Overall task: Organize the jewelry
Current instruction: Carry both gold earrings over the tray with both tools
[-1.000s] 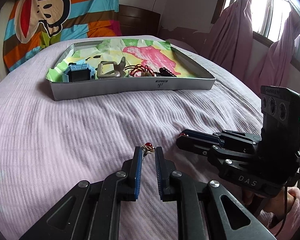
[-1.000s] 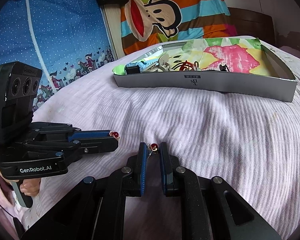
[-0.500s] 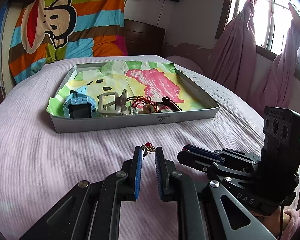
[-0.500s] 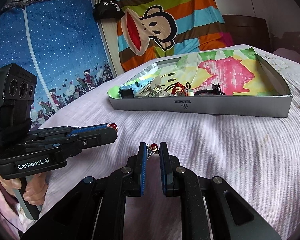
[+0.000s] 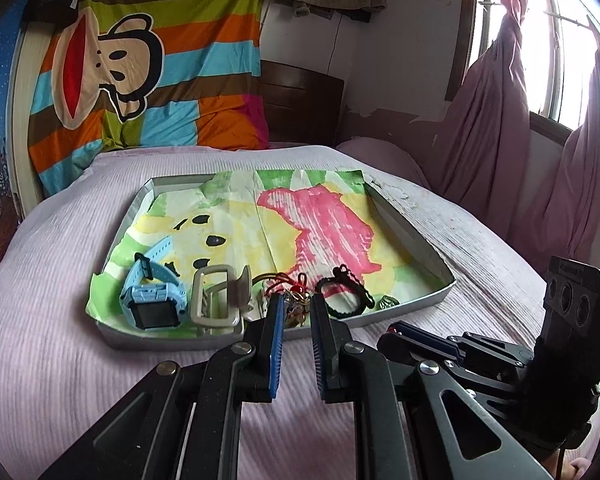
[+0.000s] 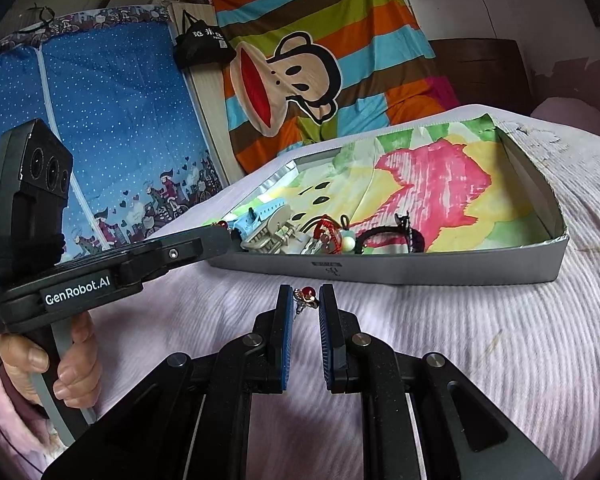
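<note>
Pinching red-bead earring [image 6: 307, 295]: right gripper [image 6: 305, 300]; left gripper [image 5: 294, 305] pinching another; tray [image 6: 420, 270] ahead.

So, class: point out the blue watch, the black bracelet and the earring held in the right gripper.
blue watch [image 5: 153, 309], left wrist view, on its case.
black bracelet [image 5: 342, 297], left wrist view, on its loop.
earring [image 6: 307, 295], right wrist view, on its red bead.

A shallow grey tray [image 5: 400, 308] lined with bright painted paper lies on the bed. Along its near edge sit a light-blue watch [image 5: 152, 300] on its side, then a beige buckle-like piece [image 5: 216, 300], a tangle of red cord with beads [image 6: 332, 236], and a black beaded bracelet [image 5: 342, 294]. Just short of that edge, a small red-beaded earring [image 6: 307, 295] is pinched in the right gripper [image 6: 305, 300]; its twin [image 5: 294, 304] is caught in the left gripper [image 5: 294, 312].
</note>
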